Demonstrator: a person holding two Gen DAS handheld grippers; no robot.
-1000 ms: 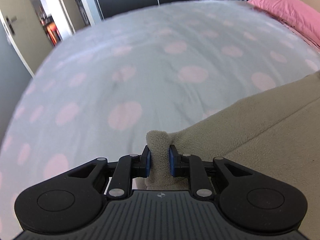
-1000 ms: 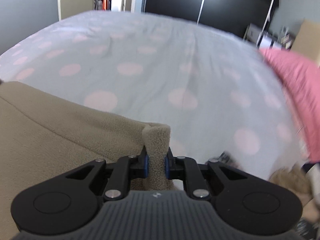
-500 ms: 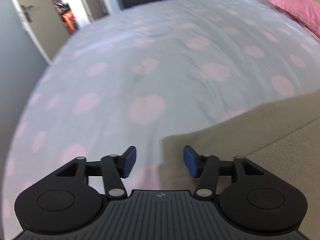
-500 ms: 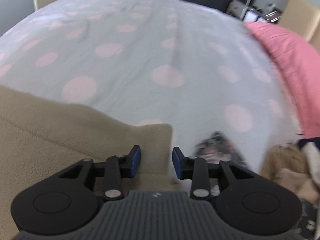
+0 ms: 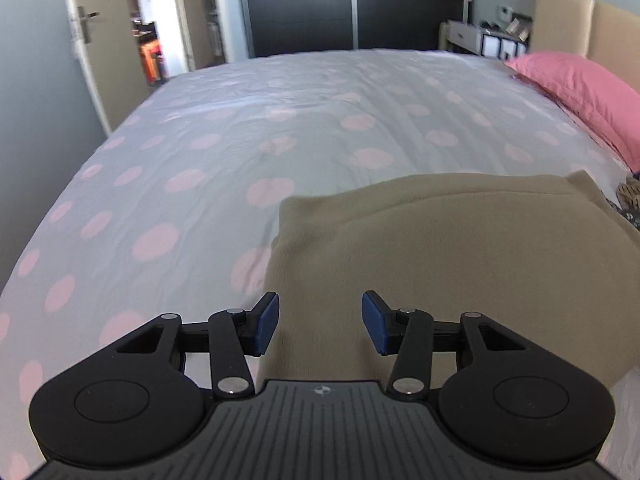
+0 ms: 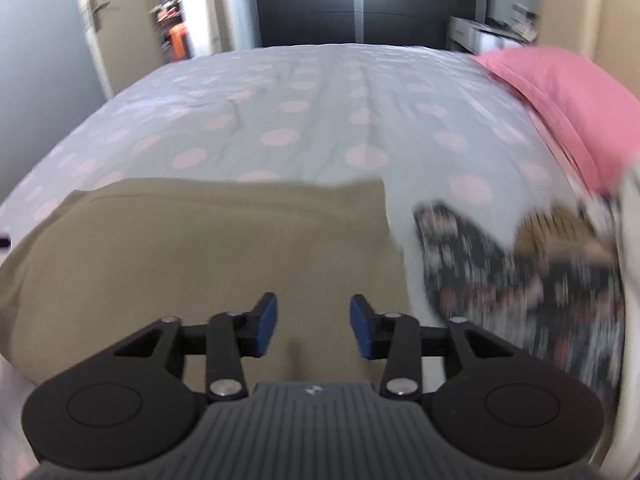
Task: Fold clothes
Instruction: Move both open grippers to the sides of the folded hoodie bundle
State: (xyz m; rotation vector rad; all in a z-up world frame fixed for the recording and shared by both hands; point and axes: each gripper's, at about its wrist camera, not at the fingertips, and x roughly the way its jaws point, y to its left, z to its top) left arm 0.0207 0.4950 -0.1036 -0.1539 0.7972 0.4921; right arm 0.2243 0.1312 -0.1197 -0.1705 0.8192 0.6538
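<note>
We see a tan fleece garment [image 5: 460, 248] lying folded and flat on the near part of the bed [image 5: 280, 128], which has a pale cover with pink dots. Our left hand-held gripper [image 5: 320, 322] and our right hand-held gripper [image 6: 313, 326] both hang over its near side with their blue pads wide apart, holding nothing. A dark patterned cloth [image 6: 500, 264] lies just right of the garment, and a pink pillow [image 6: 560, 96] sits far right.

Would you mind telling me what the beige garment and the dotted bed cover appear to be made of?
The beige garment looks like fleece: thick, matte, with a soft napped surface and rounded folded edges. The dotted bed cover looks like thin woven cotton or a blend: smooth, with fine creases.
</note>
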